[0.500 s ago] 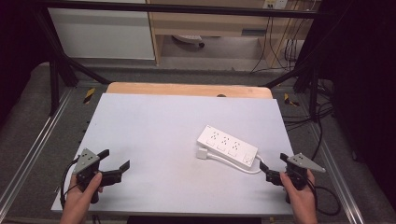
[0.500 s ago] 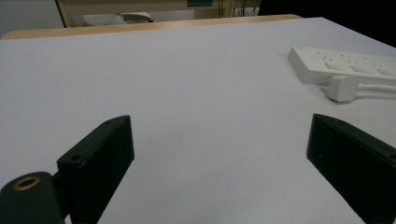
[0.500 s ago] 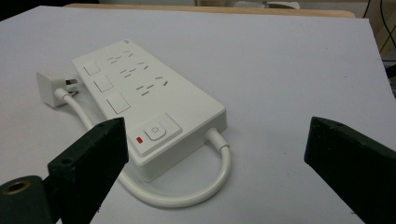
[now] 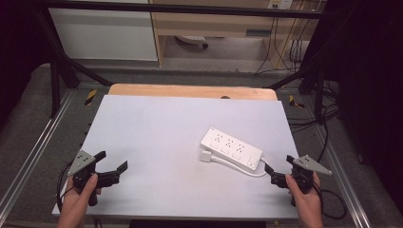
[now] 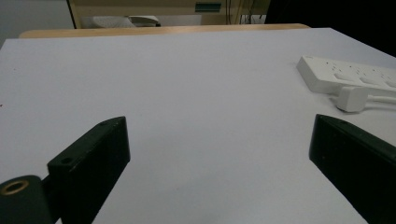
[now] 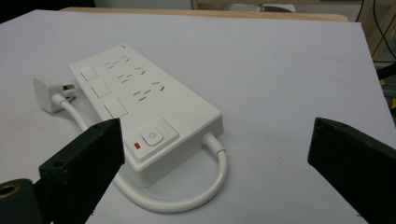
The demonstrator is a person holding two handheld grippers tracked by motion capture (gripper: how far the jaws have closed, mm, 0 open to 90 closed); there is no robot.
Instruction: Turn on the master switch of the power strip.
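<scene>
Nothing has moved: your left gripper [image 4: 112, 166] and right gripper [image 4: 269, 172] gape empty; rushing could shove the power strip [image 4: 231, 148] off-table.

The left gripper [image 5: 219, 163] holds its two black jaws wide apart over the pale grey table top [image 5: 187, 93], nothing between them. Beyond the right-hand jaw lies a white rectangular plastic power strip [image 5: 348, 74], with its white boxy plug [image 5: 352, 98] just beside it, nearer that jaw.
</scene>
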